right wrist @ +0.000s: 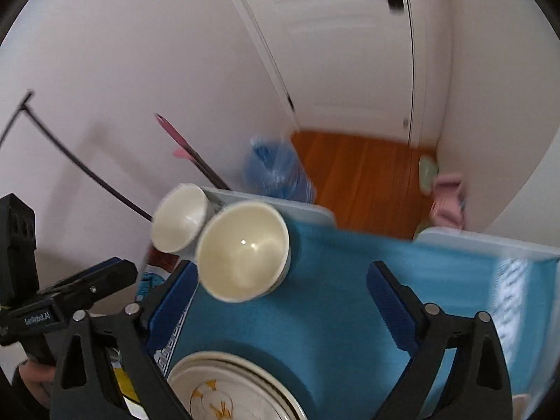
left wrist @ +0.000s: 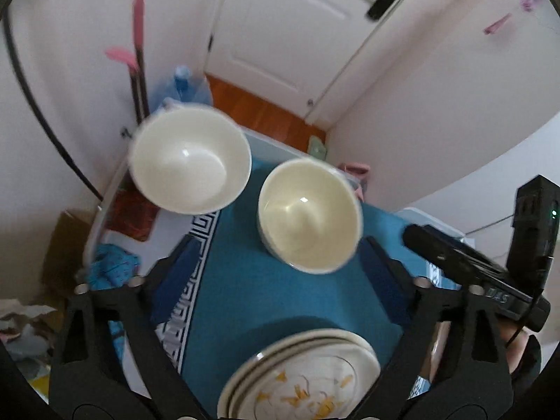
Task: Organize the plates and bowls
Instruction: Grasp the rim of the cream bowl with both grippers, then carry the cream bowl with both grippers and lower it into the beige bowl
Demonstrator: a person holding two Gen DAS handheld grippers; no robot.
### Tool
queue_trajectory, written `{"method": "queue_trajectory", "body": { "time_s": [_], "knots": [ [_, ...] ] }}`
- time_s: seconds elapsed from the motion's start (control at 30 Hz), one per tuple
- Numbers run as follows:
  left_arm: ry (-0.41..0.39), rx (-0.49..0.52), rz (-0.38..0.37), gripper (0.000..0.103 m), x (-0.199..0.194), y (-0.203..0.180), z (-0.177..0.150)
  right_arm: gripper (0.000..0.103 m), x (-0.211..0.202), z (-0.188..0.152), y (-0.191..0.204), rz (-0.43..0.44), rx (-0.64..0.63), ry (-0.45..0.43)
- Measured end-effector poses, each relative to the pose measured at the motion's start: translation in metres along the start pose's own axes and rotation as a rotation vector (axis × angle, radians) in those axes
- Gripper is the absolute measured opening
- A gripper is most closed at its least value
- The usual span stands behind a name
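Observation:
Two cream bowls stand upright on a blue mat (left wrist: 245, 280). The far-left bowl (left wrist: 190, 159) is near the table's far left edge; it also shows in the right wrist view (right wrist: 180, 222). The nearer bowl (left wrist: 309, 215) stands right of it and shows in the right wrist view (right wrist: 243, 250) too. A stack of flower-patterned plates (left wrist: 304, 378) lies at the near edge, also in the right wrist view (right wrist: 231, 388). My left gripper (left wrist: 276, 262) is open and empty above the mat, just short of the nearer bowl. My right gripper (right wrist: 280, 287) is open and empty, and shows from the side in the left wrist view (left wrist: 472, 266).
The table (right wrist: 266, 199) ends just behind the bowls. Beyond it are a wooden floor (right wrist: 360, 171), a white door (left wrist: 297, 24), a blue water jug (right wrist: 276, 171) and a pink-handled broom (left wrist: 138, 49) against the wall. Clutter lies on the floor at left (left wrist: 112, 266).

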State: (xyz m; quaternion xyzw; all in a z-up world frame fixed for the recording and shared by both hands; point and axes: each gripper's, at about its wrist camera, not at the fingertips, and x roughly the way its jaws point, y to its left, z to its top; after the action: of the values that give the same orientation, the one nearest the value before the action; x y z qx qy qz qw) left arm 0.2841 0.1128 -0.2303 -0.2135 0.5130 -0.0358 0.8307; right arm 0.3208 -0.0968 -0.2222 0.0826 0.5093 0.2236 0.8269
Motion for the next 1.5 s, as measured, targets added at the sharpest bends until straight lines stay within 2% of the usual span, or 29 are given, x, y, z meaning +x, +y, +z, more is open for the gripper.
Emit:
{"method": "queue_trajectory", "body": {
  "time_s": [0.03, 0.13, 0.23, 0.3, 0.43, 0.47, 0.53, 0.8, 0.97, 1.23, 1.33, 1.5],
  "knots": [
    [0.029, 0.004, -0.003, 0.075, 0.015, 0.003, 0.001, 0.076, 0.012, -0.003, -0.003, 0.006, 0.019, 0.027],
    [0.08, 0.024, -0.009, 0.064, 0.042, 0.007, 0.001, 0.061, 0.041, -0.007, -0.005, 0.002, 0.042, 0.076],
    [0.101, 0.05, -0.016, 0.05, 0.059, 0.005, 0.002, 0.053, 0.056, -0.007, -0.004, -0.006, 0.048, 0.084],
    [0.108, 0.067, -0.01, 0.044, 0.065, 0.004, 0.002, 0.047, 0.062, -0.006, -0.005, -0.007, 0.057, 0.091],
    [0.123, 0.072, -0.005, 0.021, 0.073, 0.006, 0.003, 0.032, 0.068, -0.006, -0.007, -0.006, 0.073, 0.106],
    [0.133, 0.076, -0.004, 0.02, 0.075, 0.006, 0.002, 0.031, 0.07, -0.005, -0.006, -0.007, 0.074, 0.103],
    [0.133, 0.078, -0.005, 0.02, 0.075, 0.007, 0.006, 0.018, 0.073, -0.005, -0.004, -0.004, 0.064, 0.102],
    [0.125, 0.121, 0.033, 0.02, 0.074, -0.001, 0.005, 0.016, 0.072, -0.006, -0.004, -0.008, 0.083, 0.091],
    [0.111, 0.156, 0.036, 0.02, 0.061, -0.018, 0.007, 0.016, 0.054, -0.008, -0.001, -0.016, 0.084, 0.053],
    [0.041, 0.247, 0.021, 0.02, 0.008, -0.068, -0.004, 0.016, -0.018, -0.018, 0.003, -0.021, 0.083, -0.075],
    [0.053, 0.261, 0.0, 0.02, -0.011, -0.092, -0.011, 0.015, -0.052, -0.027, -0.004, -0.022, 0.113, -0.101],
    [0.012, 0.327, -0.024, 0.02, -0.046, -0.149, -0.043, 0.016, -0.116, -0.053, -0.023, -0.018, 0.144, -0.163]
  ]
}}
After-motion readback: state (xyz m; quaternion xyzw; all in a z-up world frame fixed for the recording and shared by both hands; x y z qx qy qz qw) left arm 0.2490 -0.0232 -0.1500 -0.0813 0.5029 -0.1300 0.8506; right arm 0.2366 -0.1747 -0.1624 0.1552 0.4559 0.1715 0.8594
